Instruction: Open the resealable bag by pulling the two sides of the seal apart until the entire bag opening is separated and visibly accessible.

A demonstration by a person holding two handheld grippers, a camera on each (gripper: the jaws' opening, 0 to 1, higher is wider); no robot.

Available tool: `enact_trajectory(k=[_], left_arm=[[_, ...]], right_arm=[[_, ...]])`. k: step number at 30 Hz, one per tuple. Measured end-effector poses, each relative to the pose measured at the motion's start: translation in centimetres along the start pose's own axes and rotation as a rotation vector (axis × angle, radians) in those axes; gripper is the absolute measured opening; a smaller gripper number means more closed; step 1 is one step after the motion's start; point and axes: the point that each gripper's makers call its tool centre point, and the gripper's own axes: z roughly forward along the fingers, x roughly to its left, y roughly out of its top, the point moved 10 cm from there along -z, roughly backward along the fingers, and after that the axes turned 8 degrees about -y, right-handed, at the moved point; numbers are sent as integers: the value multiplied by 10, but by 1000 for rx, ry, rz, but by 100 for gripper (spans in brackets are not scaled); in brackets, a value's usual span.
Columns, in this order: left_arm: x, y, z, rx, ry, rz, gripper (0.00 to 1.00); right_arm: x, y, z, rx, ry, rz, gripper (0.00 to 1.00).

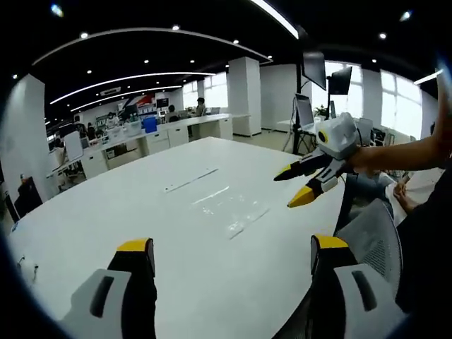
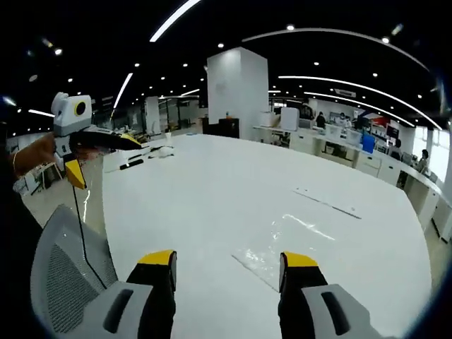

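Left gripper view: left gripper (image 1: 232,256), yellow-tipped jaws spread apart, holds nothing above large white oval table (image 1: 85,233). Clear flat plastic resealable bag (image 1: 233,210) lies on tabletop just ahead of jaws, untouched, seal state too faint to tell. Right gripper (image 1: 296,185) hovers ahead to right, jaws parted, held by person's hand (image 1: 367,159). Right gripper view: right gripper (image 2: 227,266) open over bag (image 2: 282,247), just ahead of its right jaw; grey mesh chair (image 2: 60,279) at left.
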Motion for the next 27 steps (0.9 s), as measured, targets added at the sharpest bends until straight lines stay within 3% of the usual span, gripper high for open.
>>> enact_trajectory(k=[4, 17, 24, 25, 27], left_arm=[[-2, -4, 1, 16, -10, -9, 89], [8, -12, 5, 49, 15, -66, 86], [13, -20, 9, 70, 20, -98, 85], [13, -20, 10, 74, 18, -100, 85], [15, -21, 12, 76, 17, -101, 85]], right_arm=[[-4, -1, 2, -9, 12, 17, 56], [-13, -23, 19, 49, 18, 37, 54], [-18, -25, 33, 55, 23, 56, 54], [-18, -25, 35, 56, 28, 64, 54], [-19, -26, 42, 30, 48, 165, 54]])
